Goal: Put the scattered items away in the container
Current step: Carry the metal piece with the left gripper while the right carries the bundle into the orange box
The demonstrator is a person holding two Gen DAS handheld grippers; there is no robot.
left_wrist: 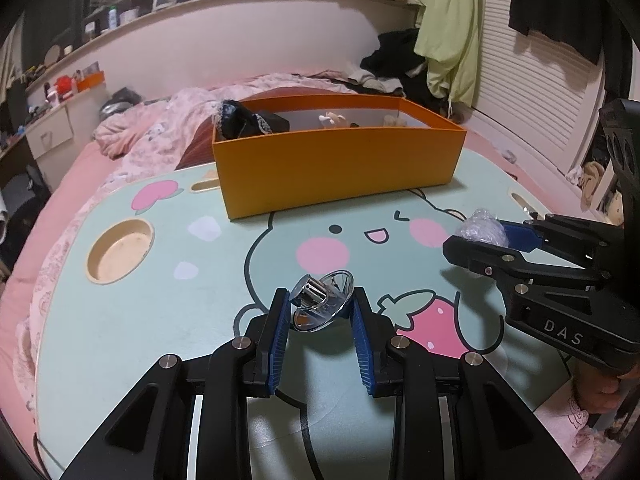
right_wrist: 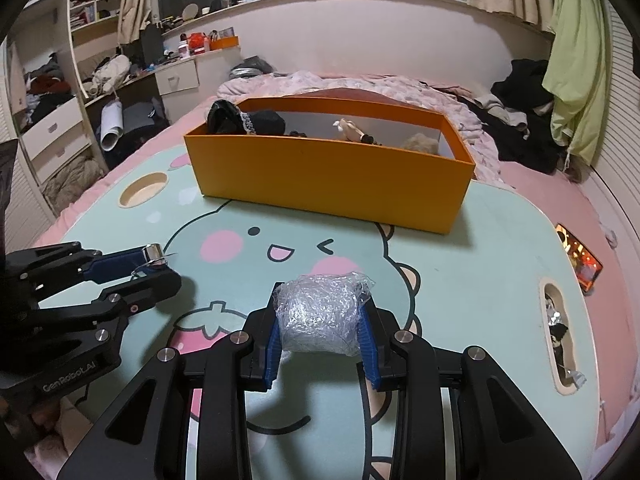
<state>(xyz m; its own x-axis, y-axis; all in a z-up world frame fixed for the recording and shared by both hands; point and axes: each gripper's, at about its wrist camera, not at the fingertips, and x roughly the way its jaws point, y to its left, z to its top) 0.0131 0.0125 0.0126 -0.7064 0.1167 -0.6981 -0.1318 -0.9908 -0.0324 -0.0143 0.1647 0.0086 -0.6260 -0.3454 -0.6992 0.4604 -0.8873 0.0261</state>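
Left jaws: left gripper [left_wrist: 320, 306] closed on a small clear glass dish with a chrome knob [left_wrist: 320, 300]; blue pads [left_wrist: 280, 332] press its rim from both sides.
Right jaws: right gripper [right_wrist: 322, 314] closed narrow on a crumpled ball of clear plastic film [right_wrist: 320, 312], pads sunk slightly into the wrap.
Lift state: whether either item sits just clear of the mint-green cartoon-printed surface [left_wrist: 120, 320] or touches it, the fisheye does not let me say.
Container: orange rectangular cardboard box [left_wrist: 340, 168], open top, at the far side of the surface, well apart from both jaws; black fabric and small pale figures already inside.
Step in hand: carry both items over the near wall of the box and let go inside.
Doing it well: raise each item above the near rim before travelling forward. Keep the dish level, since its rim is smooth and could slip from the pads. Keep the two grippers apart on the way in. Aim for the bare middle of the box, release low.
Other: bright phone screen [right_wrist: 580, 260] at the right edge of the surface; pink bed beyond.
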